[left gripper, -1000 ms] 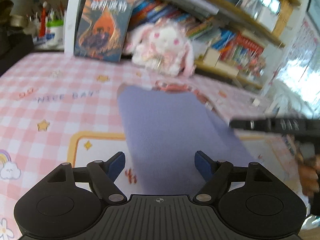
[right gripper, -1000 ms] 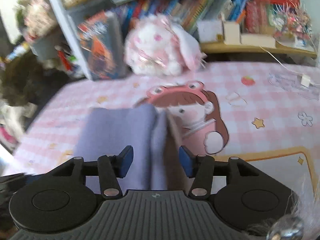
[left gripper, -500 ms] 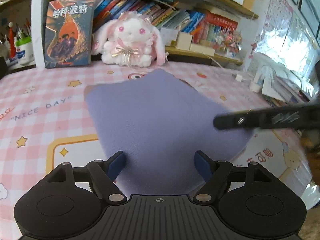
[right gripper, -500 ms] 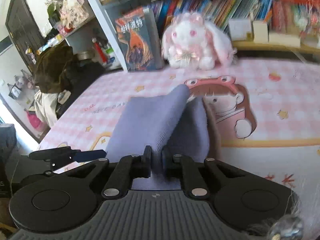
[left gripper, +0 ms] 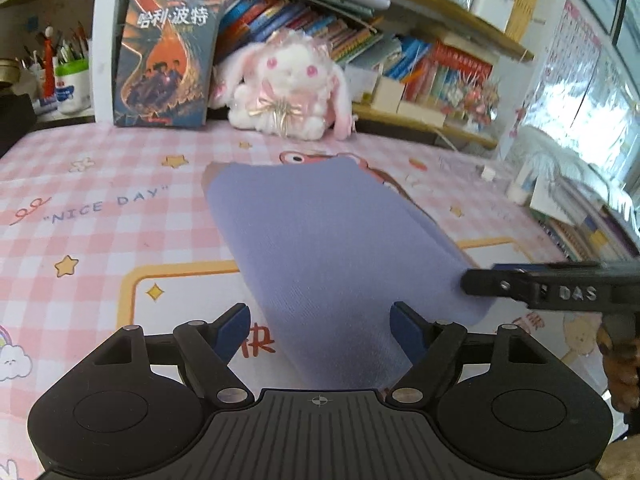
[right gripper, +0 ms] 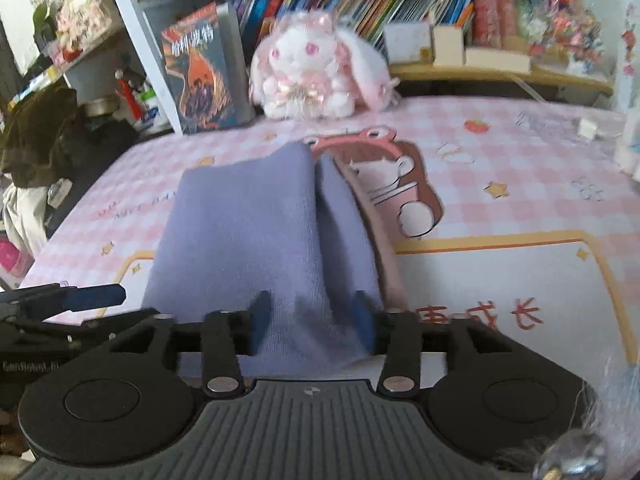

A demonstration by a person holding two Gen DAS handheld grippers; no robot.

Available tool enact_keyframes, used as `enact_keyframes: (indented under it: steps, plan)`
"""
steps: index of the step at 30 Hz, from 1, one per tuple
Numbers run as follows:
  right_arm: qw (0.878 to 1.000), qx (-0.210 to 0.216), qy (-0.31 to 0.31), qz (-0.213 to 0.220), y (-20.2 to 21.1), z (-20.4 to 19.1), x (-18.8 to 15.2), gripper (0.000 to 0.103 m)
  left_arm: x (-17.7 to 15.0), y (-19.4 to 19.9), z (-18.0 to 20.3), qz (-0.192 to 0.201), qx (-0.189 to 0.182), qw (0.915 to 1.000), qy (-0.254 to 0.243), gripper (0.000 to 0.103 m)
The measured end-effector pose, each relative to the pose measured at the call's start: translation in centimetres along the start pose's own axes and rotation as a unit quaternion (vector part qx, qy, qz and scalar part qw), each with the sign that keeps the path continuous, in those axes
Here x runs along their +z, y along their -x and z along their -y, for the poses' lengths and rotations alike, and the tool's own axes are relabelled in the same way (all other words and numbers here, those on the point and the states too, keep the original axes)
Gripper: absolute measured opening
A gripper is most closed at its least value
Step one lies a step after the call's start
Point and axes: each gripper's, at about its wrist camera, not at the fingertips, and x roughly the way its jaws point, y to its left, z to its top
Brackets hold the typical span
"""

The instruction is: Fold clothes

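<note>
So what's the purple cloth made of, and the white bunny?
The purple cloth looks like soft knitted fabric, matte: fine ribbed lines show up close and it folds limply. The white bunny looks like fluffy plush with fuzzy edges and a shiny ribbon bow. The exact fibre can't be told.

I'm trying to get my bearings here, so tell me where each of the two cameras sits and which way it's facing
Left wrist: sits on the left gripper, looking down along its open fingers across the purple cloth toward the plush rabbit; the right gripper's finger enters at right.
Right wrist: sits on the right gripper, its jaws opening with the cloth's fold between them, facing the bookshelf; the left gripper's finger shows at left.
Shared: cloth, rabbit, pink checked mat, shelf.
</note>
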Motion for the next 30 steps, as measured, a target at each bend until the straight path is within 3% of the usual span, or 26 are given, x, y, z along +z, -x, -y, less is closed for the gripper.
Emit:
enact_keyframes:
  steps: [1,3,6,14,21,25,30]
  plan:
    - [1.000,-0.008,0.001,0.004,0.4,-0.2,-0.1,0.054,0.0,0.1,0.0,-0.001,-0.004,1.0000,0.002,0.079]
    - [1.000,-0.027,0.005,0.009,1.2,-0.5,-0.5,0.076,-0.1,0.2,-0.2,-0.009,-0.013,0.9999,0.002,0.079]
    - [0.999,-0.051,0.012,0.007,1.9,-0.9,-1.2,0.084,-0.6,0.2,-0.2,-0.029,-0.026,0.9992,-0.004,0.080]
    - [0.996,-0.083,0.013,-0.035,1.7,-2.1,-3.7,0.087,-2.0,0.0,-0.2,-0.061,-0.054,0.9963,-0.028,0.087]
    - [0.992,-0.104,-0.002,-0.066,1.5,-2.9,-5.3,0.087,-2.8,0.4,-1.0,-0.068,-0.072,0.9949,-0.018,0.088]
    - [0.993,-0.101,-0.013,-0.066,1.8,-2.8,-5.6,0.087,-2.6,0.4,-1.8,-0.060,-0.076,0.9952,0.012,0.092]
    - [0.996,-0.077,-0.031,-0.041,2.6,-1.2,-4.6,0.093,-1.2,-0.5,-3.1,-0.052,-0.086,0.9897,0.102,0.093]
